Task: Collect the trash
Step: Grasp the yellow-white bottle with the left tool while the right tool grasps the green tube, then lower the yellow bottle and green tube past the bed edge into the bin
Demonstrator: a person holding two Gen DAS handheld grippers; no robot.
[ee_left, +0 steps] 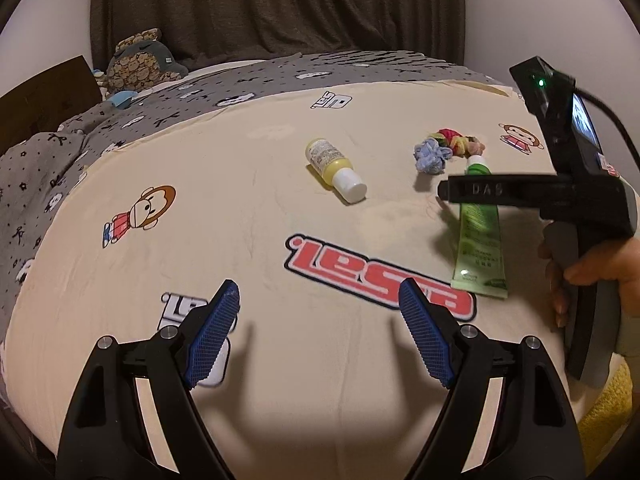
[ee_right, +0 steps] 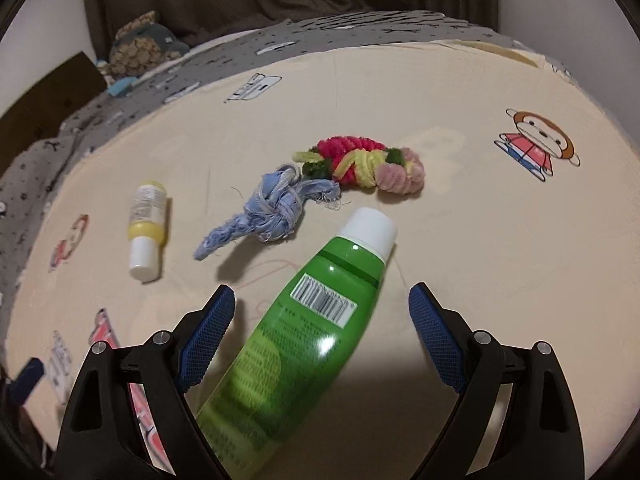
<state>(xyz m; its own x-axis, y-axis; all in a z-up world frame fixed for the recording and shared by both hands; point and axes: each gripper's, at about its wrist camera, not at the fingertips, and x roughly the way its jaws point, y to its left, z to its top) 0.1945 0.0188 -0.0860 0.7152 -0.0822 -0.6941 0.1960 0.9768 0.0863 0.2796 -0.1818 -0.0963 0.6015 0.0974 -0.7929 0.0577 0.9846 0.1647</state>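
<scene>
A green tube with a white cap [ee_right: 292, 328] lies on the cream bedsheet between the spread fingers of my right gripper [ee_right: 322, 308], which is open and hovers over it. The tube also shows in the left wrist view [ee_left: 478, 232], partly behind the right gripper's body [ee_left: 532, 192]. A small yellow bottle with a white cap [ee_left: 334, 168] [ee_right: 146, 226], a knotted blue rag [ee_left: 432, 156] [ee_right: 266, 210] and a coloured fuzzy ring [ee_left: 460, 140] [ee_right: 364, 164] lie further out. My left gripper [ee_left: 320, 308] is open and empty above the sheet.
The cream sheet with cartoon prints [ee_left: 380, 276] covers the bed. A grey patterned duvet [ee_left: 80, 136] is bunched at the back left with a plush toy [ee_left: 140, 60] on it. A dark curtain [ee_left: 280, 4] hangs behind.
</scene>
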